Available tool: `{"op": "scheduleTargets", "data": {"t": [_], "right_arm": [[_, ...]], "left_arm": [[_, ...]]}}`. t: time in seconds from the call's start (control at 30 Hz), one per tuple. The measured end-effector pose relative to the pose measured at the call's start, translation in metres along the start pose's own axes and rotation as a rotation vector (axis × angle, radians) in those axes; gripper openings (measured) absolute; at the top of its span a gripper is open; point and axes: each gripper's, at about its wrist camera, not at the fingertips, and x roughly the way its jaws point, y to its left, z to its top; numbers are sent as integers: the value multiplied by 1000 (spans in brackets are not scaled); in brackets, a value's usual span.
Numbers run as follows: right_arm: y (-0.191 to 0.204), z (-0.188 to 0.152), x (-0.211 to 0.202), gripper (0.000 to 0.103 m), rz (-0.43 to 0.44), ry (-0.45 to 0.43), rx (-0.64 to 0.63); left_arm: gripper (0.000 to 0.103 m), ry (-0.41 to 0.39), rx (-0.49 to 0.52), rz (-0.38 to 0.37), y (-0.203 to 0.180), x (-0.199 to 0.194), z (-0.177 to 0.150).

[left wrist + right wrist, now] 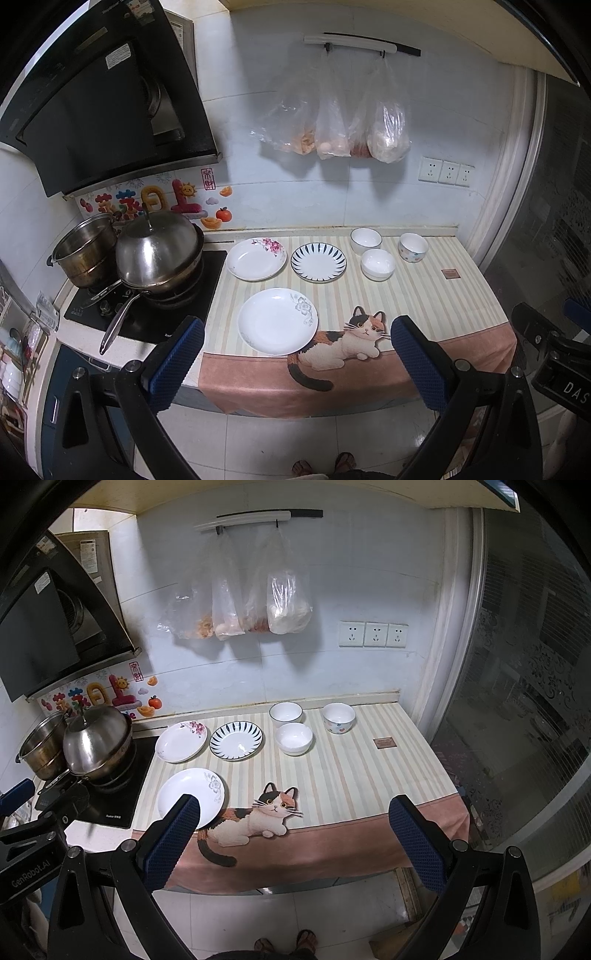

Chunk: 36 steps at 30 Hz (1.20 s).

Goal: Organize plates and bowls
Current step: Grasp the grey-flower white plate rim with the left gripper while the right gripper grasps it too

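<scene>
Range hood [99, 107], black and slanted, hangs over the stove corner at the left. Below it a black cooktop [147, 317] carries a lidded steel wok [159, 254] and, behind it, a steel stockpot [85, 254].

Counter is covered by a striped cloth [424, 295] with a pink border and a printed calico cat [347, 339] at the front edge.

Clear plastic bags [332, 122] of food hang from a wall rail; three white sockets [446, 172] sit to their right.

Plates, all lying flat on the cloth, none stacked:
- grey-flower plate [277, 321], nearest the front, just left of the cat;
- pink-flower plate [256, 259], back left, beside the cooktop;
- blue-striped plate [318, 262], just right of it, rims close but apart.

Bowls, upright, in a loose cluster at the back right:
- white bowl [378, 264], front of the group;
- dark-rimmed bowl [365, 240], just behind it, near the wall;
- patterned bowl [413, 247], off to the right, apart from the other two.

Left gripper [295, 354]: blue-padded fingers spread wide, nothing between them, held short of the counter's front edge. Right gripper [291, 834]: likewise spread and empty, off the counter edge.

The person's sandalled feet [286, 943] show on the tile floor below.
</scene>
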Motion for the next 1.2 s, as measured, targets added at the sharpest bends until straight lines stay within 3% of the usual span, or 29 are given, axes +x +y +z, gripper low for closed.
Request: {"op": "scheduleTargets", "data": {"t": [0.27, 0.43, 0.67, 0.9, 1.07, 1.2], "right_arm": [[23, 4, 15, 103, 18, -3, 33], [37, -7, 69, 103, 150, 28, 43], [66, -32, 222, 103, 301, 305, 49], [88, -52, 382, 103, 399, 487, 41], [115, -55, 483, 103, 460, 602, 6], [136, -59, 540, 98, 490, 687, -26]], "left_arm": [[103, 20, -16, 0, 23, 27, 4], [103, 85, -57, 61, 60, 92, -1], [103, 271, -171, 86, 116, 216, -18], [103, 497, -231, 87, 147, 353, -39], [102, 621, -259, 100, 161, 422, -56], [98, 679, -303, 75, 170, 463, -72]]}}
